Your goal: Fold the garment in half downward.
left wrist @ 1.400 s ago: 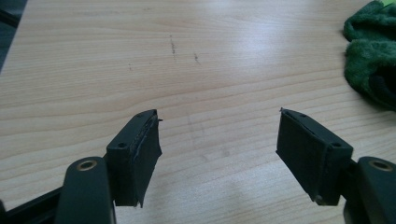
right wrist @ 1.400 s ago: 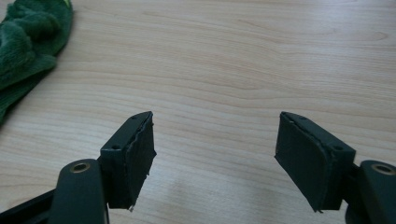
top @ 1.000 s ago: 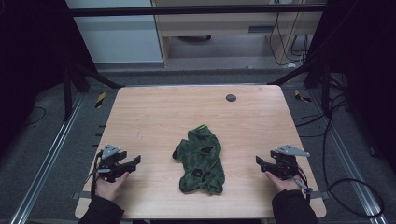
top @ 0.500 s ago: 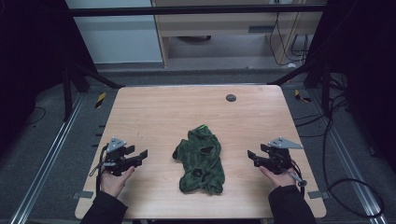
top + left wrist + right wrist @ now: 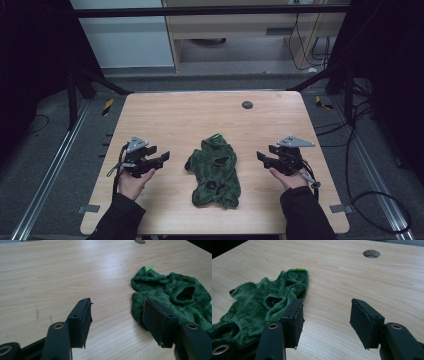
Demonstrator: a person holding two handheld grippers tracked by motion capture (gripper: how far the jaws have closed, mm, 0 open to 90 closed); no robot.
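Note:
A crumpled dark green fleece garment [image 5: 215, 172] with a bright green tag lies at the middle of the wooden table [image 5: 200, 115]. My left gripper [image 5: 164, 158] hovers to its left, pointing at it, jaws open and empty; they have just been closing a little. My right gripper [image 5: 260, 156] hovers to the garment's right, also open and empty, its jaws having just narrowed too. In the left gripper view the garment [image 5: 175, 295] lies ahead right of the gripper [image 5: 117, 320]. In the right gripper view the garment [image 5: 259, 305] lies ahead left of the gripper [image 5: 325, 320].
A round cable hole [image 5: 247, 105] sits near the table's far edge, also the hole [image 5: 371, 253] in the right gripper view. Dark frame legs stand at the far corners. Cables [image 5: 360, 200] lie on the floor at the right.
Both hands have lifted and moved inward toward the garment from the table's near corners. The garment has not moved.

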